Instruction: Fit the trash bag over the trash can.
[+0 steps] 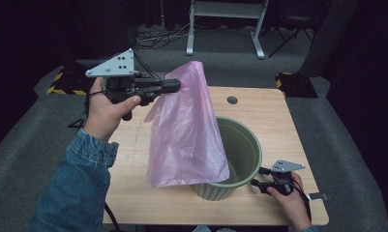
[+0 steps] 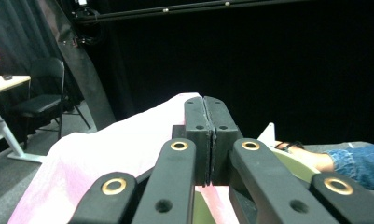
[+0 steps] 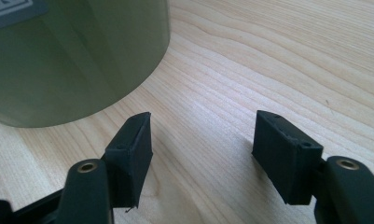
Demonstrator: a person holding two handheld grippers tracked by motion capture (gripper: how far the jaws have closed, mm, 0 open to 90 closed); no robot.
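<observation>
A pink plastic bag (image 1: pixel 186 135) hangs in the air above the wooden surface (image 1: pixel 269 116), its top corner pinched in the clenched left tool (image 1: pixel 174 86) and its lower edge draping over the near-left rim of the green bin (image 1: pixel 245 150). That bin stands upright on the right half of the surface. The right tool (image 1: pixel 256 182) rests low beside the bin's base, near the surface's front right corner, jaws spread apart and empty.
</observation>
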